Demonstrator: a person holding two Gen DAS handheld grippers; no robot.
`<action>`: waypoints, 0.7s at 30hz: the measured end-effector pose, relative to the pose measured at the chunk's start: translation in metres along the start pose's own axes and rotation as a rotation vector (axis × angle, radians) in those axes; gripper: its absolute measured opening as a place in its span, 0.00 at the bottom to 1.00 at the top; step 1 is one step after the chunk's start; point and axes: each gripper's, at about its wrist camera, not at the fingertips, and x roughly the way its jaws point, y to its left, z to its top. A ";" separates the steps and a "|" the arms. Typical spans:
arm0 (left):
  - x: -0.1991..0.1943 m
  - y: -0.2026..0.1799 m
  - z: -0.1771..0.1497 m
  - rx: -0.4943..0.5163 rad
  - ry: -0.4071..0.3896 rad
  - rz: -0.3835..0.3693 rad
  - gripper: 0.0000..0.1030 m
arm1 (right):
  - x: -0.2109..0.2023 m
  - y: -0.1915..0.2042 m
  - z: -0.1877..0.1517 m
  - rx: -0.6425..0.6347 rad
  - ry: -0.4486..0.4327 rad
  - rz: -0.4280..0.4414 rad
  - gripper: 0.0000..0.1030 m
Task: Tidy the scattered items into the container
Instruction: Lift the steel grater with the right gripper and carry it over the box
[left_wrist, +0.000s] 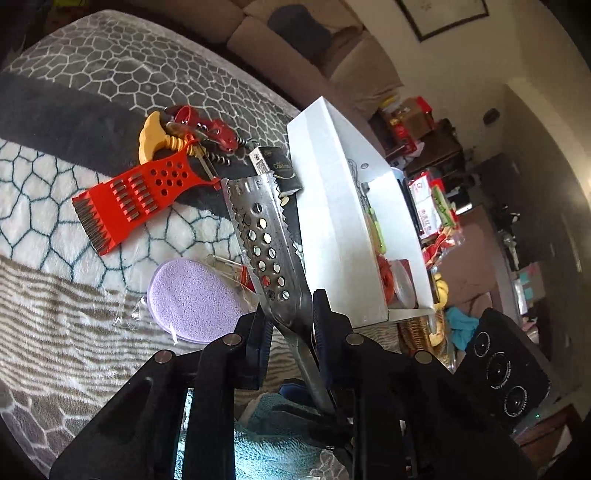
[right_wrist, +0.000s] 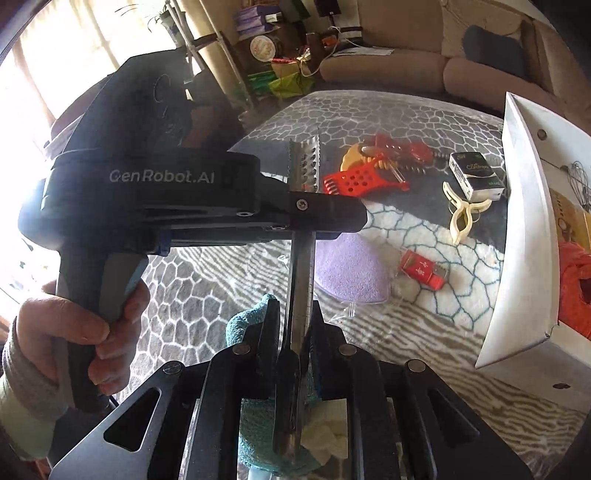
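The patterned blanket (left_wrist: 74, 302) covers the whole work surface, and the white box (left_wrist: 332, 206) (the container) stands on it toward two o'clock in the left wrist view, already holding an orange bundle (right_wrist: 574, 291) and a whisk (right_wrist: 580, 184).

The metal tongs (left_wrist: 264, 236) are held off the blanket by both grippers at once. The left gripper (left_wrist: 291, 328) is clamped on their shaft, so the perforated, serrated head runs out from the jaws toward eleven o'clock, ending just beside the box's near wall. The right gripper (right_wrist: 295, 325) is closed on the handle end; from it the tongs run straight up to twelve o'clock, passing under the left gripper's black body, which crosses the view from nine o'clock. A hand (right_wrist: 85, 332) grips that body's handle at eight o'clock.

Loose on the blanket: the red slicer (left_wrist: 144, 199) at ten o'clock of the left jaws, the purple sponge (left_wrist: 195, 302) just beside them at nine o'clock, the yellow-handled tool (left_wrist: 151, 136), the dark card pack (right_wrist: 476, 175), the cream clip (right_wrist: 463, 216) and the small red box (right_wrist: 421, 267).
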 end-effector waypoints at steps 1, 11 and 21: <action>-0.001 -0.003 0.000 0.013 -0.003 0.003 0.18 | -0.003 -0.002 0.001 0.010 -0.005 0.009 0.15; -0.007 -0.071 0.013 0.140 -0.019 0.027 0.17 | -0.038 0.004 0.010 0.017 -0.061 0.068 0.14; 0.092 -0.225 0.116 0.345 0.112 0.024 0.17 | -0.139 -0.077 0.076 0.099 -0.207 0.062 0.12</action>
